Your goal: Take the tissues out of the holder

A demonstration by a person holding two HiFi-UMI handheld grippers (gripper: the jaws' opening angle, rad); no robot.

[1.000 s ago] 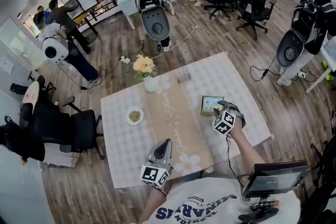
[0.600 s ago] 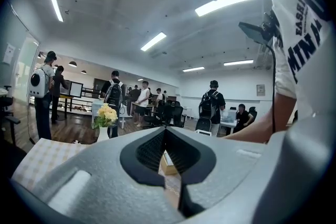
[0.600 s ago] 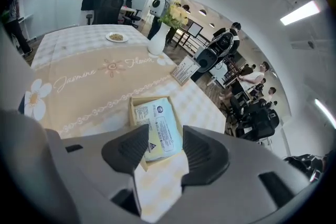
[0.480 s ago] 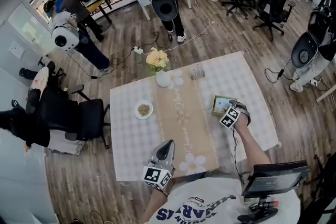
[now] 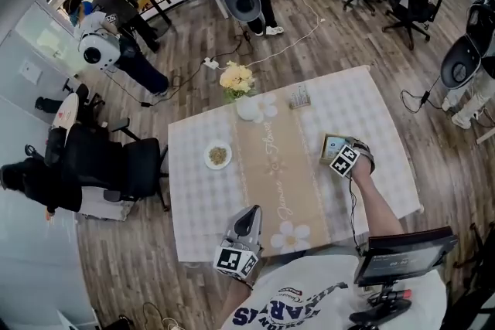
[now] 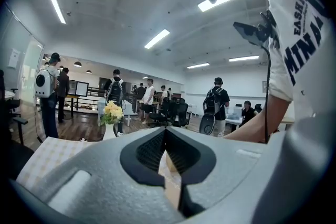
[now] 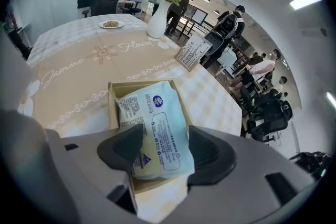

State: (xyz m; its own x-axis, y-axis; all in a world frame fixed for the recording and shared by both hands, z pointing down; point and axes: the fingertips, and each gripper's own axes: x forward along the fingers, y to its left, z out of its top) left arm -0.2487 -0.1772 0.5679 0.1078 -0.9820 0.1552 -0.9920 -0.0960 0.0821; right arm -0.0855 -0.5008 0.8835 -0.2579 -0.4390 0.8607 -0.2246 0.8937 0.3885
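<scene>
A pale blue tissue pack [image 7: 157,123] lies in a shallow wooden holder [image 7: 113,105] on the checked table, right of the beige runner. My right gripper [image 7: 165,152] reaches down over it. Its jaws are opening and stand on either side of the pack's near half without squeezing it. In the head view this gripper [image 5: 340,151] covers most of the holder [image 5: 330,141]. The left gripper [image 5: 248,214] hovers at the table's near edge with nothing in it. In its own view the left gripper [image 6: 166,131] has its pads closed together.
On the table stand a white vase of flowers [image 5: 246,106], a small plate of food [image 5: 218,156] and a card stand [image 5: 300,97]. A beige runner [image 5: 278,174] crosses the middle. Office chairs, cables and standing people surround the table.
The right gripper has edged further over the holder. The left gripper has stayed at the near edge. The head camera has shifted a little.
</scene>
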